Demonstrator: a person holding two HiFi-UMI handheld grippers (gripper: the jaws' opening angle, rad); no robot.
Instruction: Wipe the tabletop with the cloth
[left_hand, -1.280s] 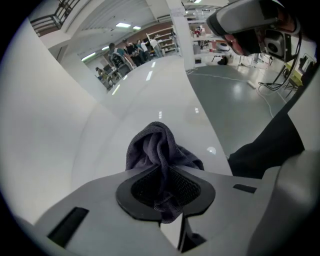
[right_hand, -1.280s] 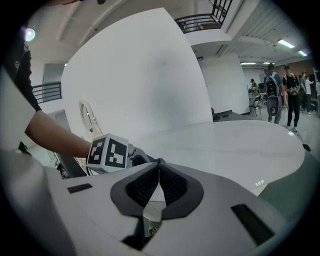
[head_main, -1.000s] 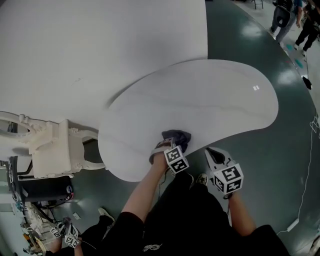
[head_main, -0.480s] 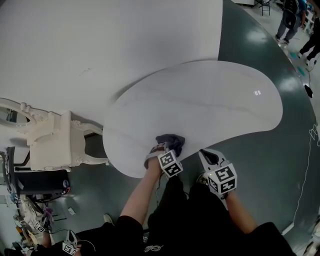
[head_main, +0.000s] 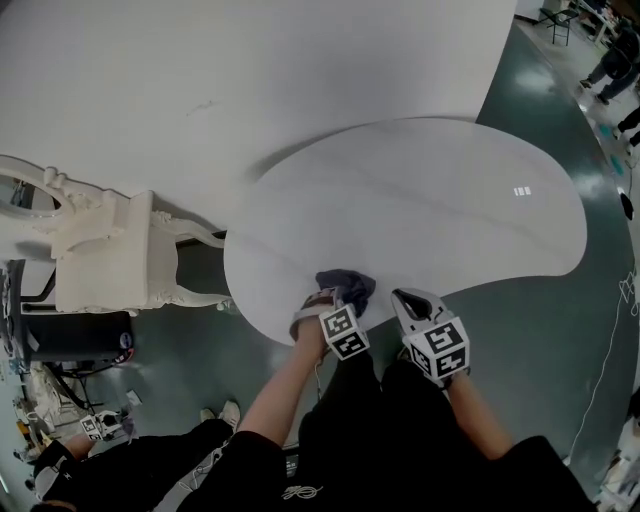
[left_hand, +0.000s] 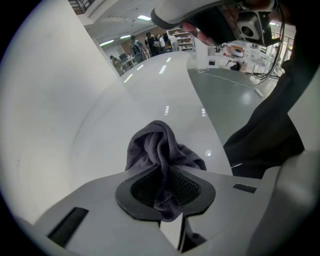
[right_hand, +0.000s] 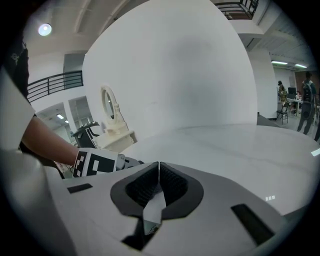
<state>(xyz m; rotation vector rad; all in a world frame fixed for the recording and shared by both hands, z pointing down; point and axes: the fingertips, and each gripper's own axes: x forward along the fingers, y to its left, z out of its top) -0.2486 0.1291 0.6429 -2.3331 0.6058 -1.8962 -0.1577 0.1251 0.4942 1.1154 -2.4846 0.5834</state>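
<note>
Clamping a crumpled dark grey cloth (left_hand: 156, 145) between its black ribbed pads, my left gripper (head_main: 328, 300) points steeply down, and the cloth rests on the near edge of the glossy white kidney-shaped tabletop (head_main: 430, 200). My right gripper (right_hand: 159, 186), jaws pressed together with nothing between them, hovers just beside it at the table's near rim. Past the table's left end, an ornate white carved piece of furniture (head_main: 110, 265) stands on the dark green polished floor (head_main: 540, 330)

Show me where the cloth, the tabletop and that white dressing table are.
cloth (head_main: 348, 285), head view, its bunched folds.
tabletop (head_main: 450, 200), head view, its bare middle.
white dressing table (head_main: 108, 262), head view, its flat top.
</note>
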